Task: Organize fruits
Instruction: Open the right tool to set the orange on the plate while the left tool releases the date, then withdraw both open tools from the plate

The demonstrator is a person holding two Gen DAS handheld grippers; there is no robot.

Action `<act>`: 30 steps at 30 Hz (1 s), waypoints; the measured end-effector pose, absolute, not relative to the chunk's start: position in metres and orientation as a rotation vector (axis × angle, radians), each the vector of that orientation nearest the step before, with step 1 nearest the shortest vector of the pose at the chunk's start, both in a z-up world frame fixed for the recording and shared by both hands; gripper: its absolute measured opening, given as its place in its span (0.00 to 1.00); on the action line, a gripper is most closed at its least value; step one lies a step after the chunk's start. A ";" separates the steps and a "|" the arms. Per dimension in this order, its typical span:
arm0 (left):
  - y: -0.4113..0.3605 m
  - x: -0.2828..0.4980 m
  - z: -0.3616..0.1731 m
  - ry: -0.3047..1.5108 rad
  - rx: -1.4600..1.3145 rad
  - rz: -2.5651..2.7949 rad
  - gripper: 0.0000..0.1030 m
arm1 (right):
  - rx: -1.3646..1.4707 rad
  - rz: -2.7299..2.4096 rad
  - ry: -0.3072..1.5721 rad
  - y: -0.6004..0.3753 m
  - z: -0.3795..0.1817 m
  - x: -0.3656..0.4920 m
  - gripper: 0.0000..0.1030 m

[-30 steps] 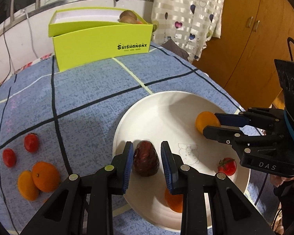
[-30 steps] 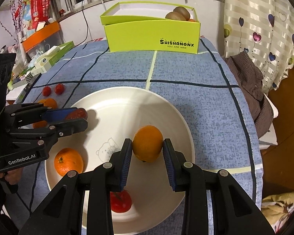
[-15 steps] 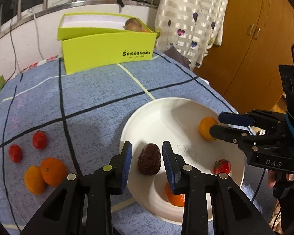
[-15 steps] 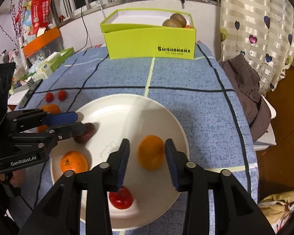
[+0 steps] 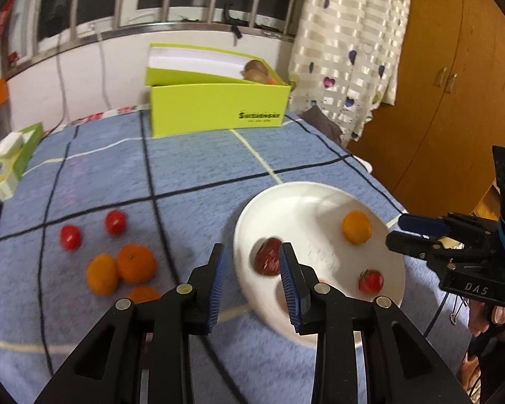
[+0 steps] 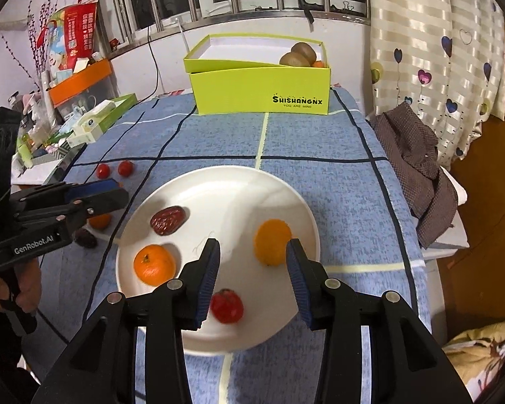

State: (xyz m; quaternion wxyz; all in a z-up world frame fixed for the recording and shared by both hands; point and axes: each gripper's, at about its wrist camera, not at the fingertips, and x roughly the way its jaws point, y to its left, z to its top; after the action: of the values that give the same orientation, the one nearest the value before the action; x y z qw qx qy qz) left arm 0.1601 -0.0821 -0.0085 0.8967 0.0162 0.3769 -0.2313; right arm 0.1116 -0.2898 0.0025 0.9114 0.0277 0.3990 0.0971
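- Blue checked cloth point(image 6: 320, 141) covers the table, with a green box point(image 6: 259, 92) at the far end.
- On the white plate point(image 6: 219, 185) sit a red date point(image 6: 168, 220), two oranges and a small tomato.
- More fruit waits on the cloth off the plate's left side: loose oranges point(image 5: 136, 264) and two tomatoes point(image 5: 116, 222).
- My left gripper point(image 5: 250, 282) is nearer to them; its jaws stand a little apart and hold nothing, and the loose fruit lies to their left.
- My right gripper point(image 6: 252, 277) hangs over the plate, jaws apart and empty, with the yellow orange point(image 6: 272, 242) just ahead between them.
- I think the left hand should swing left next.
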 end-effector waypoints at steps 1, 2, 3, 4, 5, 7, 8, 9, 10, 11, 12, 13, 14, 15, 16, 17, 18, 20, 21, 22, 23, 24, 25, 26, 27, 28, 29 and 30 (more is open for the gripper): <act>-0.078 0.157 -0.009 0.785 0.027 -0.467 0.32 | 0.057 0.206 0.820 -0.289 0.004 0.109 0.41; -0.075 0.153 -0.009 0.787 0.020 -0.458 0.32 | 0.057 0.213 0.817 -0.287 0.005 0.107 0.41; -0.070 0.150 -0.009 0.787 0.014 -0.450 0.32 | 0.053 0.219 0.814 -0.284 0.006 0.104 0.41; -0.067 0.146 -0.009 0.787 0.010 -0.438 0.32 | 0.049 0.226 0.810 -0.281 0.008 0.102 0.41; -0.063 0.143 -0.009 0.788 0.005 -0.428 0.32 | 0.044 0.231 0.807 -0.278 0.009 0.099 0.41; -0.056 0.139 -0.008 0.788 -0.004 -0.413 0.32 | 0.040 0.243 0.800 -0.272 0.012 0.096 0.41; -0.053 0.137 -0.008 0.789 -0.007 -0.406 0.32 | 0.041 0.249 0.799 -0.270 0.013 0.094 0.41; -0.049 0.135 -0.008 0.789 -0.012 -0.394 0.32 | 0.043 0.256 0.798 -0.268 0.014 0.093 0.41; -0.046 0.134 -0.008 0.788 -0.016 -0.387 0.32 | 0.043 0.263 0.796 -0.266 0.015 0.091 0.41; -0.042 0.132 -0.008 0.789 -0.020 -0.380 0.32 | 0.042 0.268 0.794 -0.264 0.015 0.090 0.41; -0.039 0.131 -0.008 0.791 -0.023 -0.372 0.32 | 0.042 0.271 0.793 -0.262 0.016 0.089 0.41; -0.036 0.129 -0.007 0.793 -0.025 -0.367 0.32 | 0.043 0.277 0.791 -0.260 0.016 0.087 0.41; -0.033 0.128 -0.007 0.792 -0.026 -0.363 0.32 | 0.046 0.285 0.790 -0.257 0.016 0.086 0.41; -0.029 0.126 -0.008 0.793 -0.027 -0.357 0.32 | 0.048 0.292 0.790 -0.256 0.016 0.085 0.41; -0.026 0.124 -0.008 0.794 -0.028 -0.353 0.32 | 0.047 0.299 0.791 -0.253 0.016 0.084 0.41; -0.022 0.122 -0.008 0.795 -0.034 -0.350 0.32 | 0.046 0.304 0.791 -0.251 0.016 0.083 0.41; -0.019 0.121 -0.009 0.796 -0.038 -0.347 0.32 | 0.046 0.310 0.791 -0.249 0.016 0.082 0.41; -0.014 0.120 -0.010 0.800 -0.044 -0.336 0.32 | 0.048 0.325 0.789 -0.245 0.016 0.080 0.41; -0.011 0.119 -0.010 0.802 -0.043 -0.330 0.32 | 0.050 0.331 0.787 -0.244 0.016 0.079 0.41; -0.009 0.118 -0.010 0.803 -0.042 -0.324 0.32 | 0.052 0.339 0.783 -0.242 0.017 0.078 0.41; -0.006 0.117 -0.011 0.803 -0.041 -0.316 0.32 | 0.054 0.343 0.779 -0.241 0.017 0.077 0.41; -0.003 0.116 -0.011 0.802 -0.040 -0.310 0.32 | 0.056 0.343 0.775 -0.240 0.017 0.076 0.41; 0.000 0.115 -0.012 0.801 -0.038 -0.306 0.32 | 0.058 0.343 0.772 -0.239 0.018 0.076 0.41; 0.003 0.114 -0.013 0.800 -0.037 -0.300 0.32 | 0.060 0.345 0.770 -0.238 0.018 0.076 0.41; 0.006 0.113 -0.014 0.798 -0.035 -0.295 0.32 | 0.064 0.347 0.769 -0.238 0.018 0.077 0.41; 0.008 0.112 -0.015 0.797 -0.030 -0.291 0.32 | 0.065 0.347 0.767 -0.237 0.018 0.077 0.41; 0.010 0.111 -0.017 0.801 -0.025 -0.285 0.32 | 0.062 0.342 0.766 -0.236 0.018 0.077 0.41; 0.012 0.111 -0.018 0.805 -0.027 -0.283 0.32 | 0.057 0.338 0.764 -0.235 0.018 0.077 0.41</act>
State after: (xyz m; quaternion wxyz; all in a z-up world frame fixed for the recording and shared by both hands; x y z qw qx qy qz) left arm 0.1108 0.0124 -0.0176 0.9102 -0.0131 0.3904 -0.1373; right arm 0.0769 -0.2345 0.0182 0.9136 0.0277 0.3710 0.1643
